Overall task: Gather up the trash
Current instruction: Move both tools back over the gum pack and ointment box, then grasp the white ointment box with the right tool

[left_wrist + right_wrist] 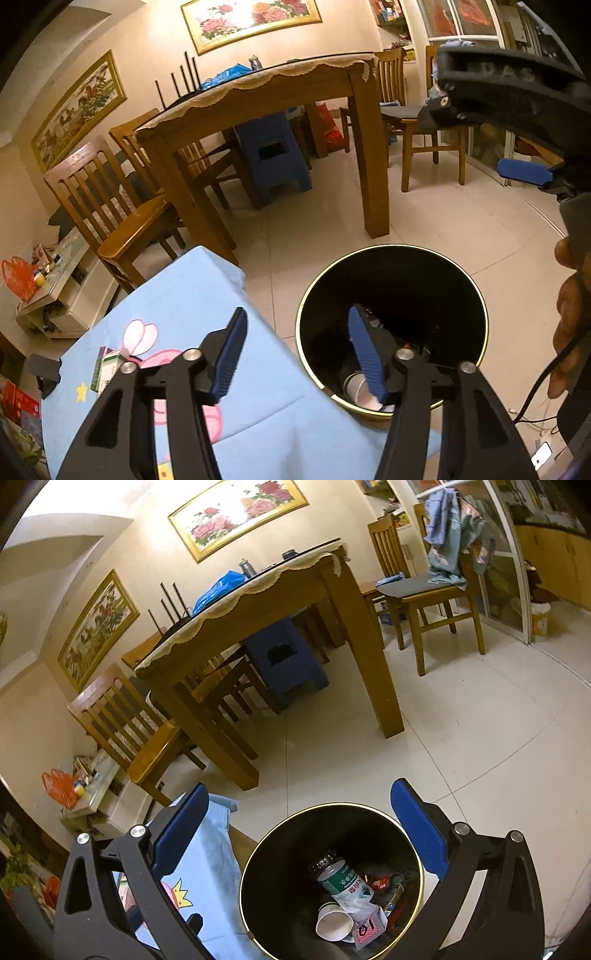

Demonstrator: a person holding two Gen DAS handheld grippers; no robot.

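Note:
A black trash bin with a gold rim [406, 288] stands on the tiled floor beside a table under a light blue cartoon cloth [207, 295]. My left gripper [299, 354] is open and empty, its right finger over the bin's mouth and its left finger over the cloth. A small green and white box [107, 369] lies on the cloth. My right gripper [301, 830] hangs wide open above the bin [332, 805] with nothing in it. In the bin lie a green-labelled bottle [341, 882], a paper cup [332, 923], a red and white packet [367, 928] and a red wrapper [380, 880].
A wooden dining table [295, 85] with chairs [110, 206] and a blue stool [273, 158] under it fills the room beyond. A low white cabinet [62, 295] stands at the left. A hand [569, 314] and a black cable [543, 384] are at the right edge.

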